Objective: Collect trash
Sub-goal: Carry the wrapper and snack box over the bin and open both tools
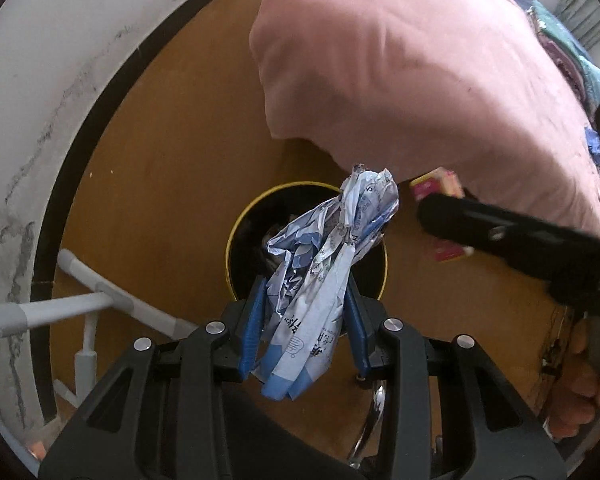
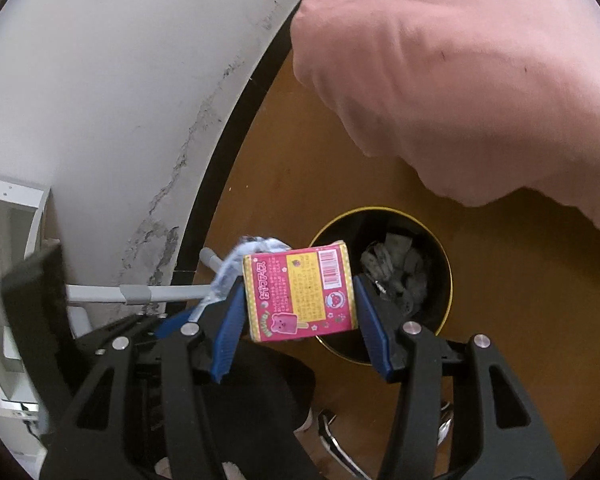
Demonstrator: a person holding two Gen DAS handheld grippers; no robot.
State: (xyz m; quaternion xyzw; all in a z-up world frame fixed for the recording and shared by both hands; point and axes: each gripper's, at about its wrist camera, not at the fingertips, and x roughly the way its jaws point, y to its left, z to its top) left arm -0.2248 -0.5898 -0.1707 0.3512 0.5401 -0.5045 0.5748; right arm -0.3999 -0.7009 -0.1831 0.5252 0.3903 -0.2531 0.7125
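Nearest the lens in the left wrist view, the left gripper (image 1: 306, 316) has its blue pads pinched on a crumpled blue-and-white wrapper (image 1: 324, 264), which juts forward between them and points toward one o'clock. The gripper is aimed steeply down, so the wrapper hangs directly over the open mouth of the bin, which looks like the reason it is held there: a release would likely drop it straight in.

Largest in the scene is the pink pillow (image 1: 420, 72), filling the twelve-to-three o'clock part of both views and overhanging the brown wooden floor (image 1: 160, 152). The white wall (image 2: 100, 100), scuffed and cracked, curves along from nine to eleven o'clock. The black waste bin (image 2: 446, 276) with a yellow rim stands on the floor below the pillow's edge; grey crumpled scraps already lie inside it.

The right gripper (image 2: 300, 312) clamps a pink and yellow snack box (image 2: 300, 292) by its two side faces, printed back facing the camera. It tilts down less steeply and sits at the bin's nine o'clock rim, so the box is at the rim and only partly over the opening. In the left view this gripper comes in from three o'clock, a hand (image 1: 588, 372) holding its handle at four o'clock.
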